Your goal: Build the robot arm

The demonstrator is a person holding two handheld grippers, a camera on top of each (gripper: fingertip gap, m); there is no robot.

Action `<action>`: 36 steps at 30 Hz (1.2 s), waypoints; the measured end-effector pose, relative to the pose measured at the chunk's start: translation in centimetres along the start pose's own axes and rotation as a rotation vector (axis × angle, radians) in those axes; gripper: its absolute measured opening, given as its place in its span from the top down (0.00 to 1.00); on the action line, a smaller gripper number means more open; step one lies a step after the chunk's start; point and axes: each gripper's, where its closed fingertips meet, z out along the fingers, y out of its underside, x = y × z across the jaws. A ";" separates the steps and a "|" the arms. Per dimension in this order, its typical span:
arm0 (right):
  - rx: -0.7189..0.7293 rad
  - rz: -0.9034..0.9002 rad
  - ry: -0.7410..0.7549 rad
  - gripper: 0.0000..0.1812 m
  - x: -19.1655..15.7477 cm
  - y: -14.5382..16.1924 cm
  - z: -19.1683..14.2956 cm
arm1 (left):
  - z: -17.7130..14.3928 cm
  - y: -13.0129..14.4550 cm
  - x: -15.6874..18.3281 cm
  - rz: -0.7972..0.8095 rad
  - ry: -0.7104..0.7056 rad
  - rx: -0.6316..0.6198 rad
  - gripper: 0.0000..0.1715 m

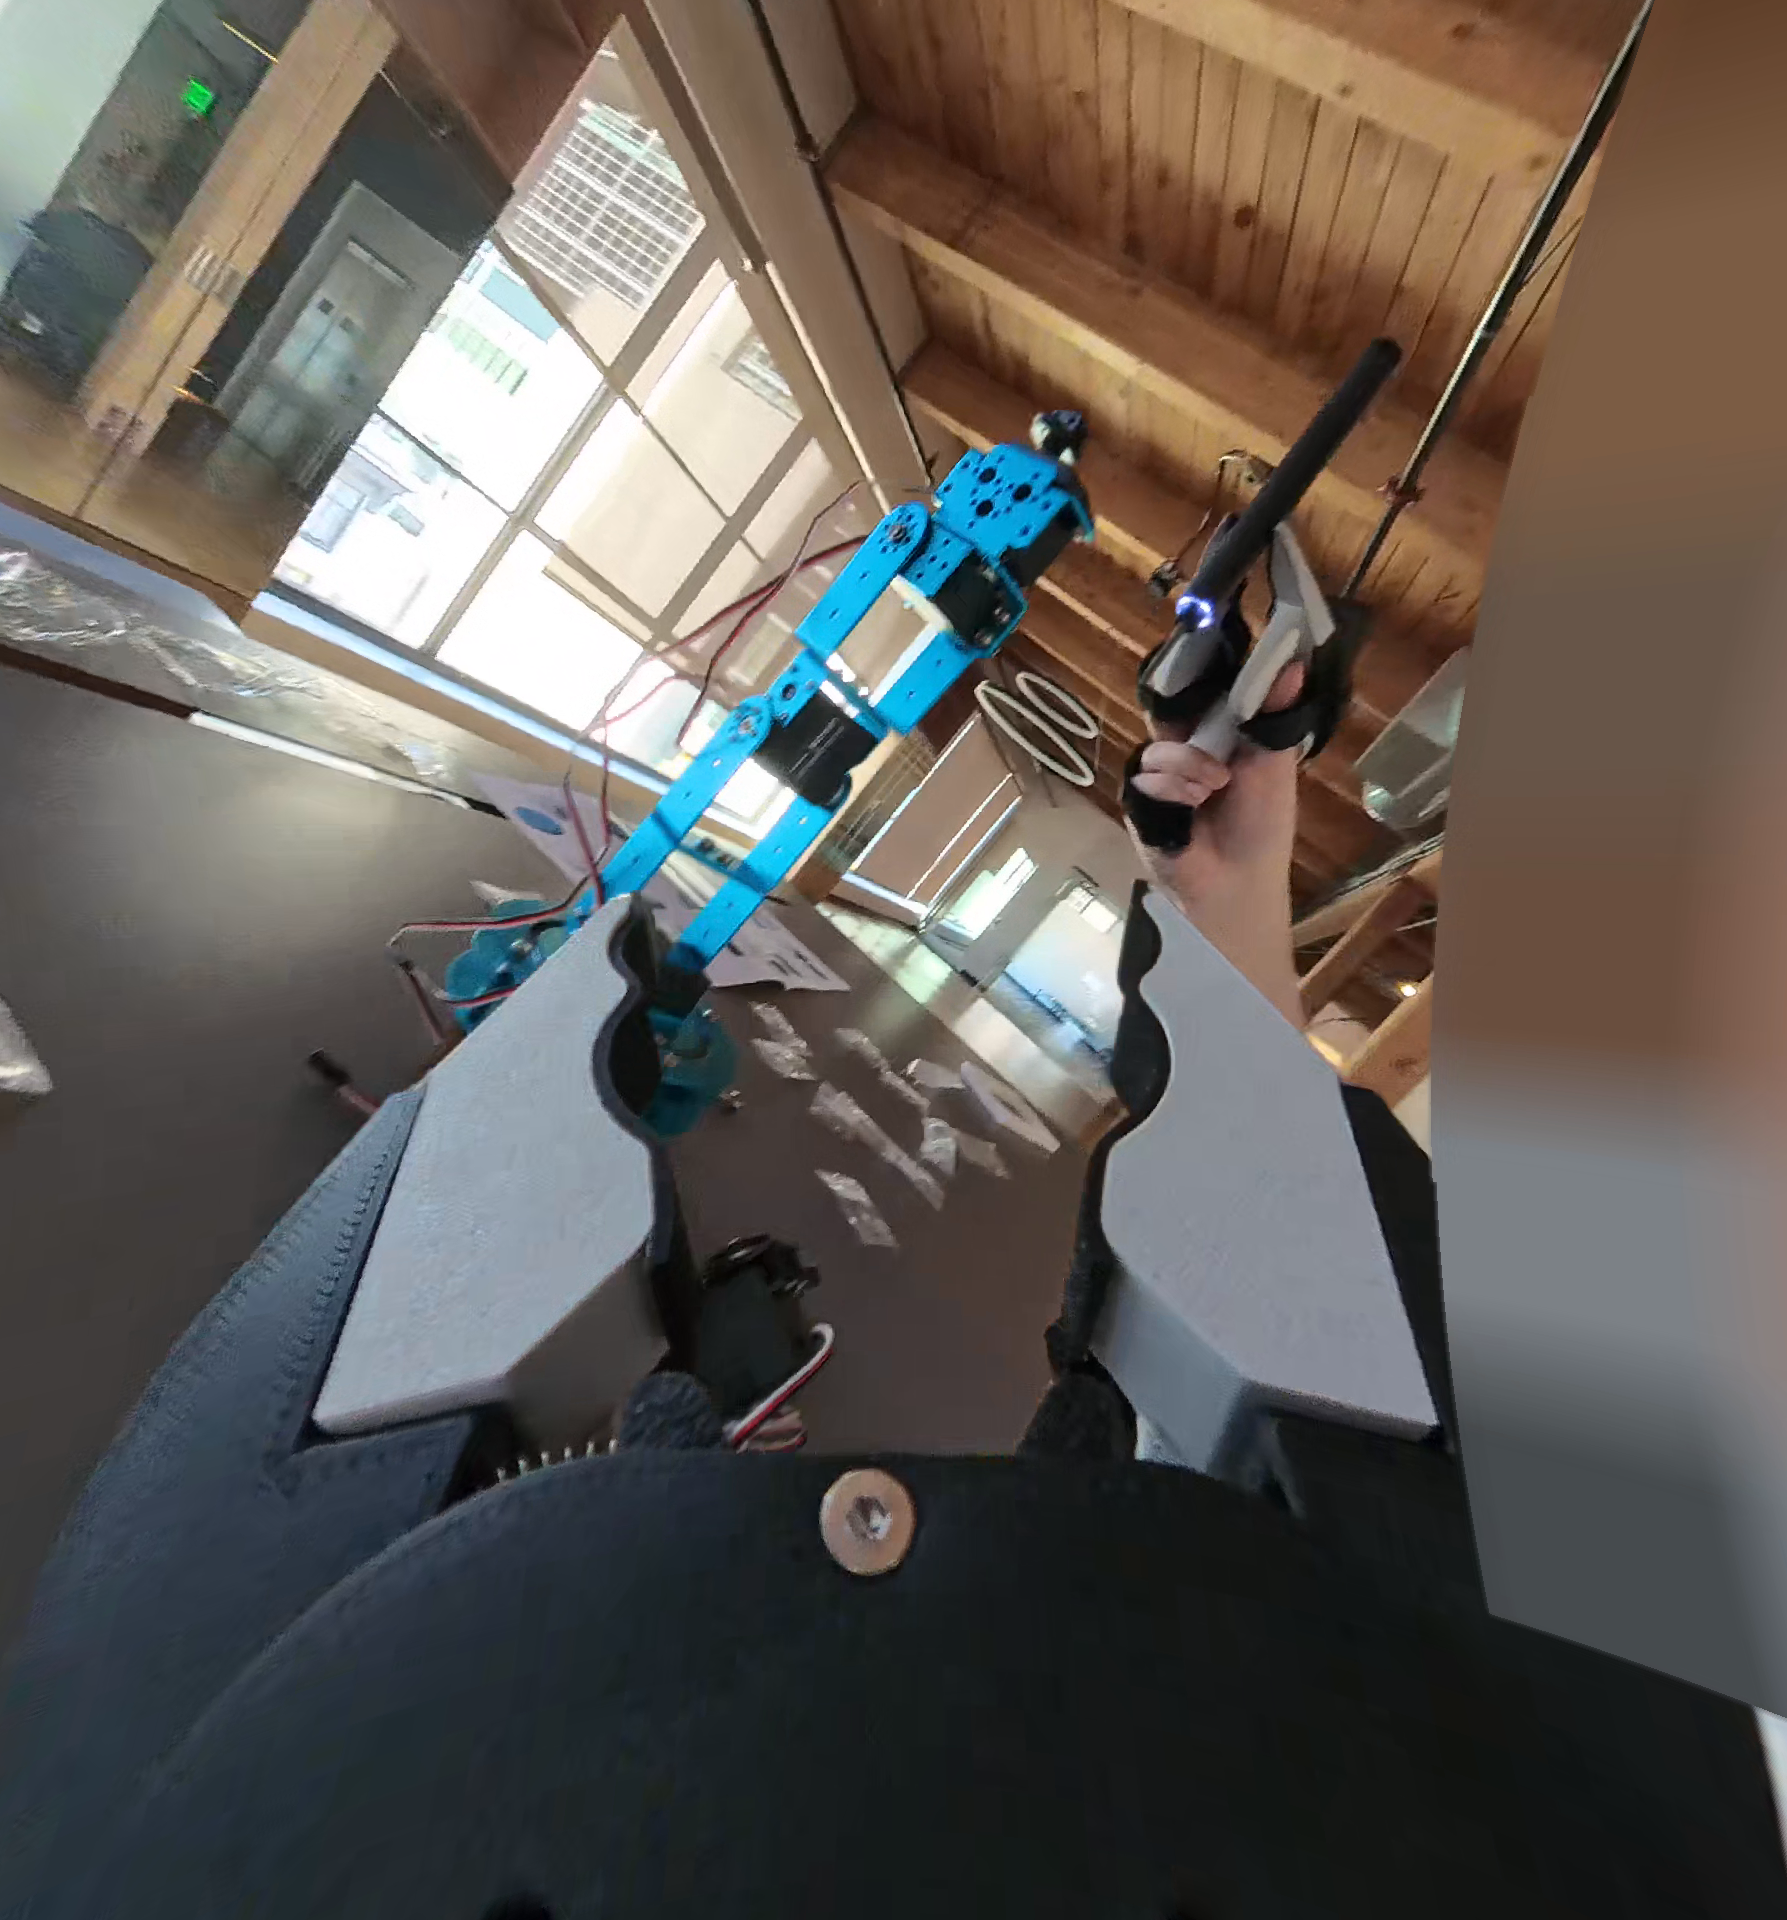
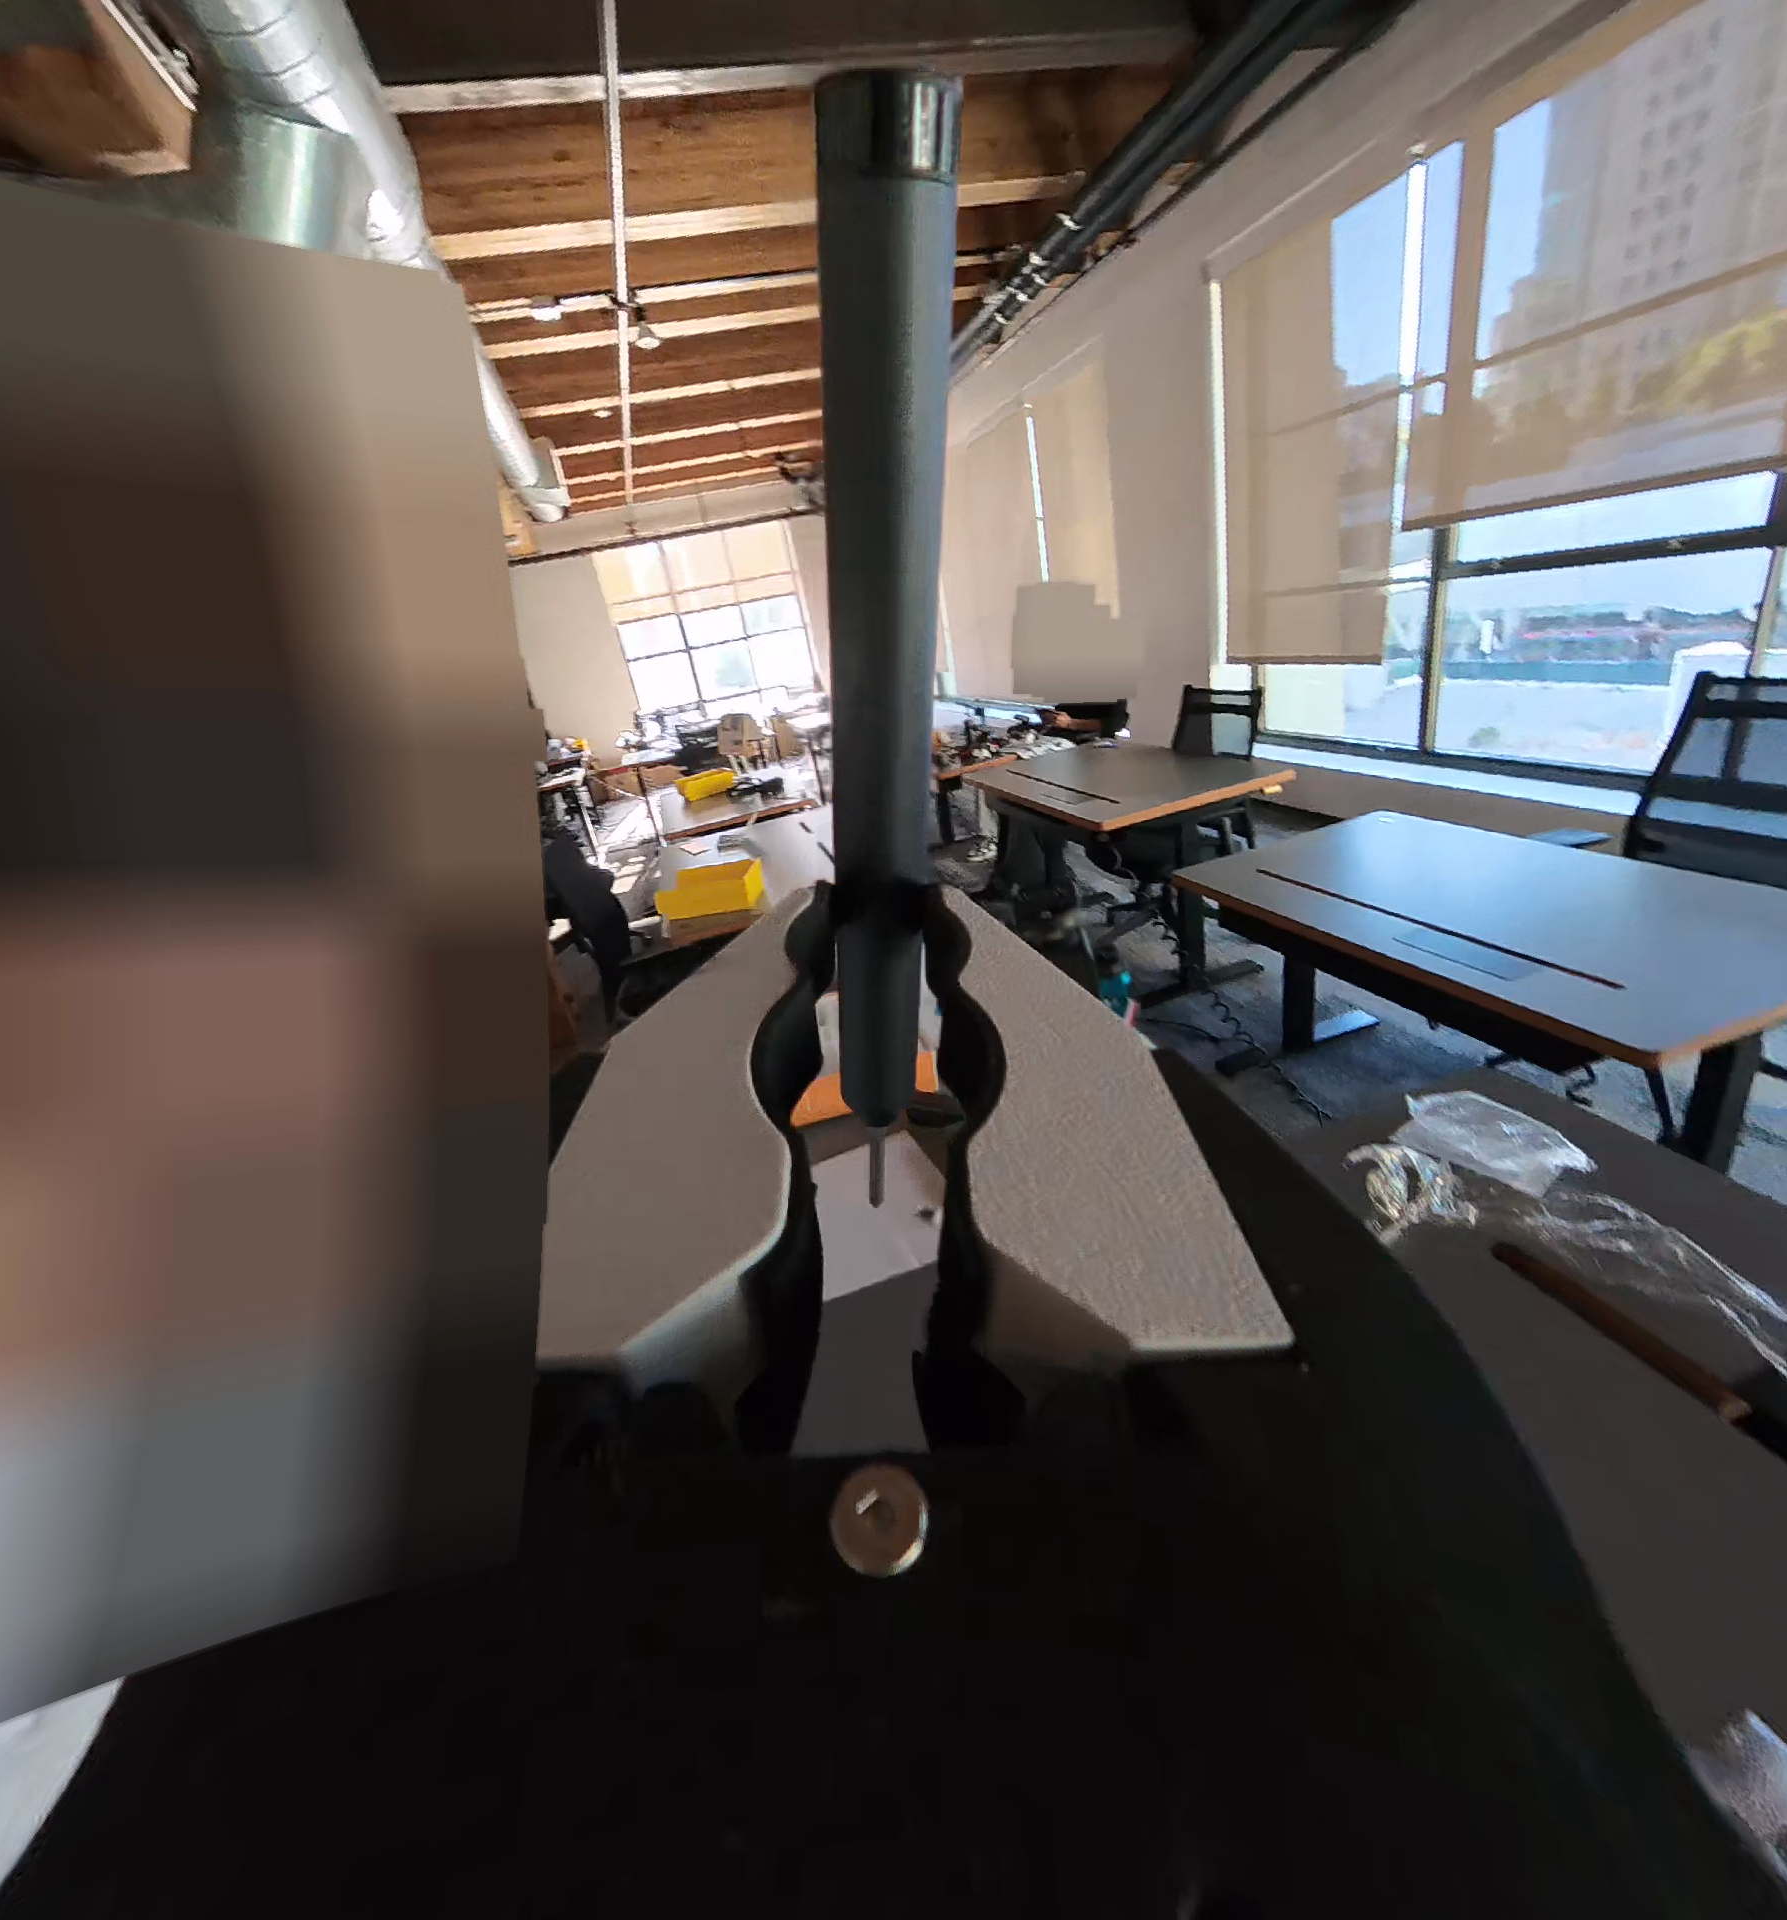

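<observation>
Clamping a slim grey electric screwdriver [image 2: 873,665] near its lower end, the right gripper [image 2: 876,940] holds it upright, bit pointing down above a white sheet [image 2: 858,1236]. The tool looks rigid and light but smooth-bodied, so a grip low on the barrel, as here, probably steadies the tip best. The left gripper [image 1: 884,940] is spread wide with nothing between its 2 fingers, hovering over the dark table [image 1: 193,935]. Just ahead of it stands a blue bracket arm [image 1: 847,665] with red and black wires; small clear bags [image 1: 868,1122] lie nearby.
</observation>
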 end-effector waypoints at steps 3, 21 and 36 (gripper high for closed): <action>0.011 -0.005 0.062 0.91 0.6 0.2 -2.4 | -0.8 1.4 -0.6 0.045 -0.049 -0.037 0.50; -0.549 0.230 0.600 0.92 7.1 11.6 -40.7 | 13.4 20.4 12.8 0.210 -0.053 -0.476 0.61; -1.095 0.262 0.640 0.91 13.7 24.3 -56.8 | 27.5 29.0 18.3 0.076 0.066 -0.571 0.63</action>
